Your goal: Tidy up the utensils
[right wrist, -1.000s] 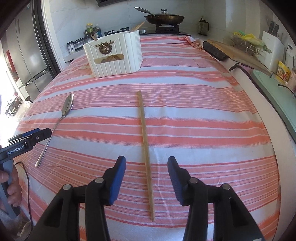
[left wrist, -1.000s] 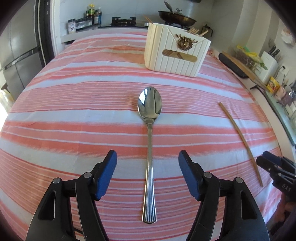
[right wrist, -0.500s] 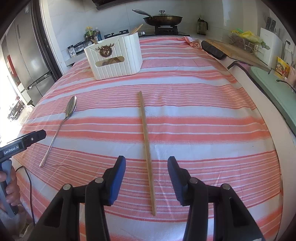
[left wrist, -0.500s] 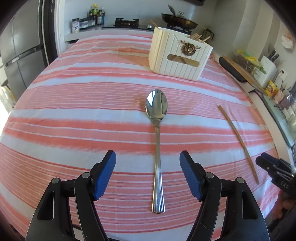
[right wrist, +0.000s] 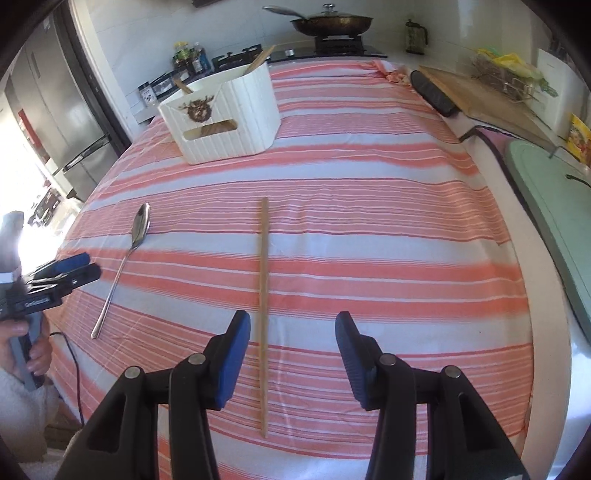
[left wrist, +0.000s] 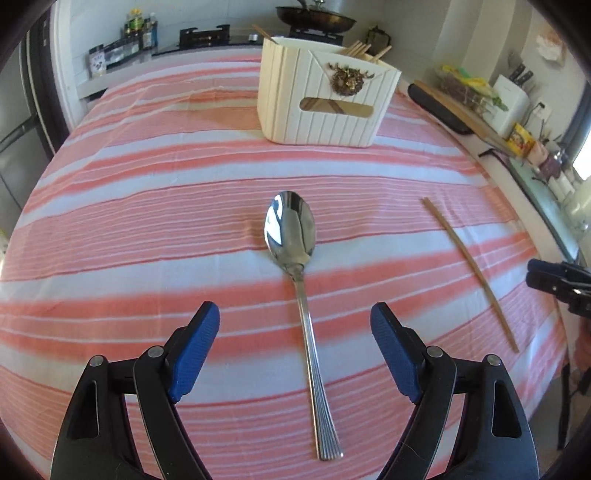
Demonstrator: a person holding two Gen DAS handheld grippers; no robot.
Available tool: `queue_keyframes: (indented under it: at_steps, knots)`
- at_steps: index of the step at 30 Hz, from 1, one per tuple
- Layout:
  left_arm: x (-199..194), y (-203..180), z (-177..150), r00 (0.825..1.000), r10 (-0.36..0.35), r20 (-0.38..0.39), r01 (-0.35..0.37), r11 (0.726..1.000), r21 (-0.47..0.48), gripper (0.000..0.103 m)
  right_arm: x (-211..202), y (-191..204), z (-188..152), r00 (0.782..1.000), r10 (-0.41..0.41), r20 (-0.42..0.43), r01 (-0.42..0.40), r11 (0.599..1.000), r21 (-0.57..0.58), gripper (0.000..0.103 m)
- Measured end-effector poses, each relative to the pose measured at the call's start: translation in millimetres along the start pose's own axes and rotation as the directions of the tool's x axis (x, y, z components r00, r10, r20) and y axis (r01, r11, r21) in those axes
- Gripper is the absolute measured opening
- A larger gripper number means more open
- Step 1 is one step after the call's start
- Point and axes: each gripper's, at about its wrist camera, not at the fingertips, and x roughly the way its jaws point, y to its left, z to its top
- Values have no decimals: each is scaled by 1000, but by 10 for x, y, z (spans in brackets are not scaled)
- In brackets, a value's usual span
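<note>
A steel spoon (left wrist: 291,229) lies on the striped tablecloth, bowl pointing away, with its handle running between the fingers of my left gripper (left wrist: 295,314). That gripper hovers above the spoon; its jaws are opening and touch nothing. A wooden chopstick (right wrist: 264,258) lies lengthwise under my right gripper (right wrist: 293,321), closer to the left finger (right wrist: 232,354); the jaws stand apart and press on nothing. The white ribbed utensil box (left wrist: 321,107) holds several chopsticks at the table's far side. The right wrist view also shows the spoon (right wrist: 140,227) and box (right wrist: 225,118).
A stove with a lidded pan (right wrist: 332,24) stands behind the table. A cutting board (right wrist: 476,96) and a green board (right wrist: 546,192) lie on the right counter. A fridge (right wrist: 55,110) is at the left. A hand (right wrist: 33,354) holds the left gripper.
Both grippers have moved a little forward over the table, so the box looks nearer. The left jaws have spread wider. The chopstick now sits nearer the right gripper's left finger.
</note>
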Motion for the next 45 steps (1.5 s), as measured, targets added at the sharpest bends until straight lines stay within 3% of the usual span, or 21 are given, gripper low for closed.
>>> queue_keyframes:
  at_steps: [6, 12, 16, 21, 23, 24, 25, 26, 27, 29, 31, 36, 45]
  knots:
    - [367, 17, 268, 994, 98, -40, -98, 995, -14, 85, 327, 305, 312, 997, -8, -74, -2, 990, -143, 49]
    - [541, 35, 367, 987, 145, -73, -145, 989, 0, 86, 801, 365, 601, 990, -49, -129, 28, 987, -161, 49]
    - [609, 29, 414, 983, 165, -87, -164, 986, 15, 93, 1029, 396, 715, 981, -76, -178, 48, 986, -159, 49]
    - [678, 25, 519, 980, 167, -108, -165, 986, 29, 93, 1127, 450, 849, 981, -93, -170, 66, 986, -156, 54]
    - [668, 7, 539, 983, 151, -104, -148, 988, 33, 75, 1161, 450, 899, 980, -105, -167, 80, 985, -154, 51]
    - [631, -32, 526, 985, 145, -94, -142, 989, 43, 68, 1165, 445, 919, 979, -115, -166, 90, 985, -150, 43]
    - [616, -50, 529, 987, 137, -86, -133, 990, 50, 53, 1163, 449, 933, 978, -135, -158, 110, 982, -156, 25]
    - [607, -71, 528, 989, 126, -80, -122, 991, 54, 43, 1162, 452, 950, 978, -146, -150, 120, 979, -166, 15]
    - [605, -81, 524, 990, 122, -74, -118, 991, 58, 42, 1163, 446, 960, 979, -139, -149, 113, 980, -166, 7]
    - [593, -96, 510, 991, 117, -64, -113, 991, 67, 42, 1153, 405, 977, 982, -121, -145, 99, 984, -148, 7]
    - [524, -79, 487, 994, 91, -52, -88, 994, 57, 42, 1066, 373, 968, 989, -89, -117, 75, 989, -124, 7]
    - [24, -129, 416, 996, 58, 62, -61, 997, 53, 42, 496, 315, 963, 999, 20, 31, -18, 998, -55, 7]
    - [-760, -125, 370, 975, -44, 216, 36, 999, 40, 42, -669, 309, 795, 956, 127, 264, -113, 991, -69, 7]
